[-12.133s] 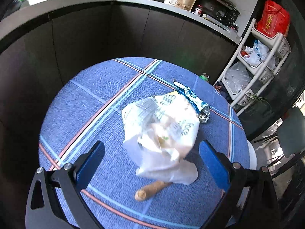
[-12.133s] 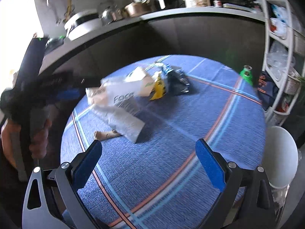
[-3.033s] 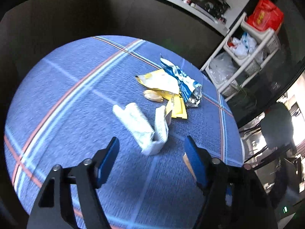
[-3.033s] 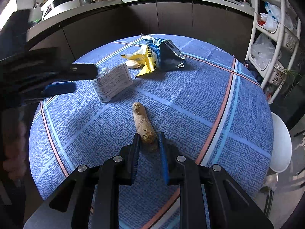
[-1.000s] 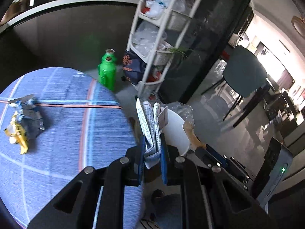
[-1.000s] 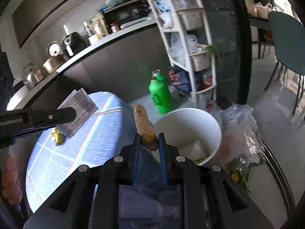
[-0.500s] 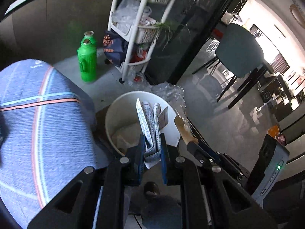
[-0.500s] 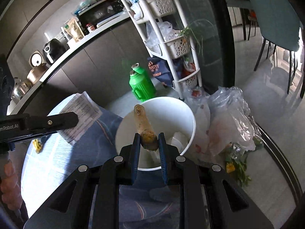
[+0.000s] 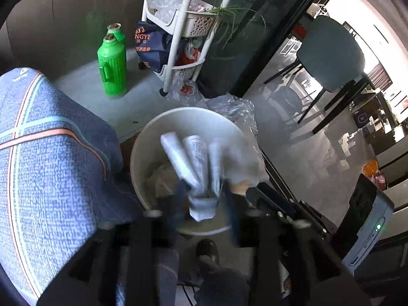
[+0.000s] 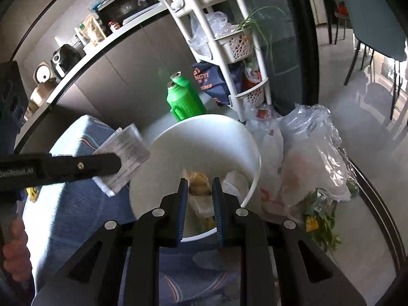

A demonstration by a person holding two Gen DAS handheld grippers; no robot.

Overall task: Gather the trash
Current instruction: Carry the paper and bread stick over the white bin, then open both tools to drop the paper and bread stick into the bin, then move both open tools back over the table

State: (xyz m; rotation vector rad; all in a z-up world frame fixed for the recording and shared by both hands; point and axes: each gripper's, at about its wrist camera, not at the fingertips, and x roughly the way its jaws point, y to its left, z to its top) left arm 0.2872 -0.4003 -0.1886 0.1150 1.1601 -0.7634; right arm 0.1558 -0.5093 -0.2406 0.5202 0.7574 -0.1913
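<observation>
A white round trash bin (image 9: 158, 137) (image 10: 204, 137) stands on the floor beside the blue-clothed table. My left gripper (image 9: 204, 199), blurred with motion, has its jaws parted around a folded white paper packet (image 9: 199, 163) (image 10: 122, 158) that tilts over the bin's mouth. My right gripper (image 10: 200, 188) hangs over the bin with its jaws slightly apart. The brown root piece (image 10: 200, 178) lies below the tips, inside the bin among other trash.
The blue table (image 9: 51, 153) is at the left. A green jug (image 9: 112, 66) and a white basket rack (image 9: 183, 25) stand behind the bin. Clear plastic bags (image 10: 311, 158) lie to the bin's right. A grey chair (image 9: 331, 53) stands farther off.
Both grippers have moved over the bin. The right jaws have parted and the root piece has dropped into the bin. The left jaws have widened around the paper packet.
</observation>
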